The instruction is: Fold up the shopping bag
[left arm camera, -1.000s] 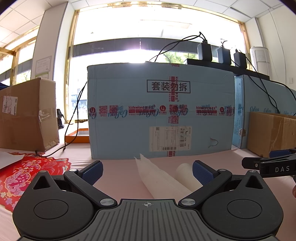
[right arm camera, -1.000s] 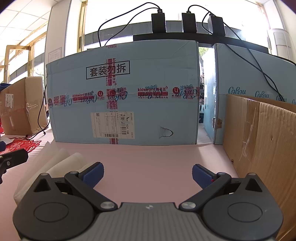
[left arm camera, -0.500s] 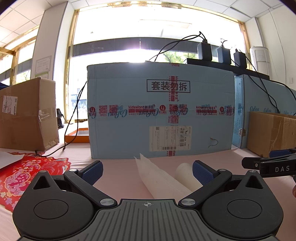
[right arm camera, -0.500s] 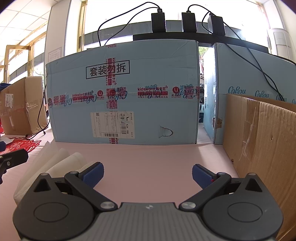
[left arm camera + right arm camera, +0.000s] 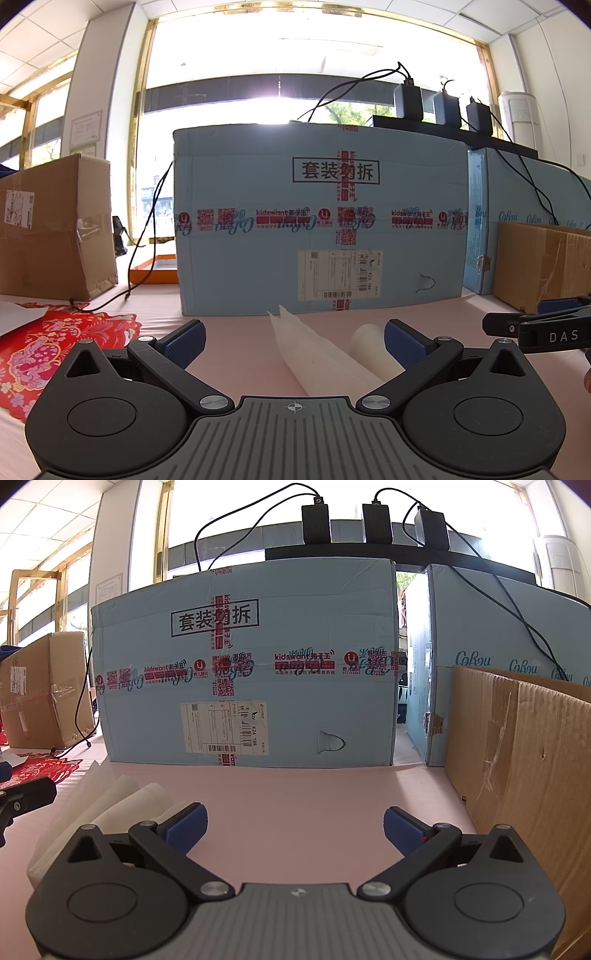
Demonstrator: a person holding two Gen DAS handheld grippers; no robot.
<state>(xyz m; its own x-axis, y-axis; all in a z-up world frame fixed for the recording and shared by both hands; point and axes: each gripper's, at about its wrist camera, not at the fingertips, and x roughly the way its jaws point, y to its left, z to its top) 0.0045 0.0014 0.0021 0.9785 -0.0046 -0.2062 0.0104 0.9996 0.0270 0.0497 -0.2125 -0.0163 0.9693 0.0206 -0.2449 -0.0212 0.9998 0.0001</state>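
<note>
The white shopping bag (image 5: pixel 325 354) lies folded and partly rolled on the pink table, between my left gripper's (image 5: pixel 294 341) blue pads and a little ahead of them. That gripper is open and holds nothing. In the right wrist view the same bag (image 5: pixel 107 812) lies at the lower left, beside the left pad of my right gripper (image 5: pixel 294 823), which is also open and empty over bare pink table. The right gripper's black finger (image 5: pixel 535 330) shows at the right edge of the left wrist view.
A large light-blue carton (image 5: pixel 317 221) stands across the table just behind the bag. A brown carton (image 5: pixel 524 775) stands close on the right. A brown box (image 5: pixel 55 229), black cables and a red patterned paper (image 5: pixel 55 347) lie to the left.
</note>
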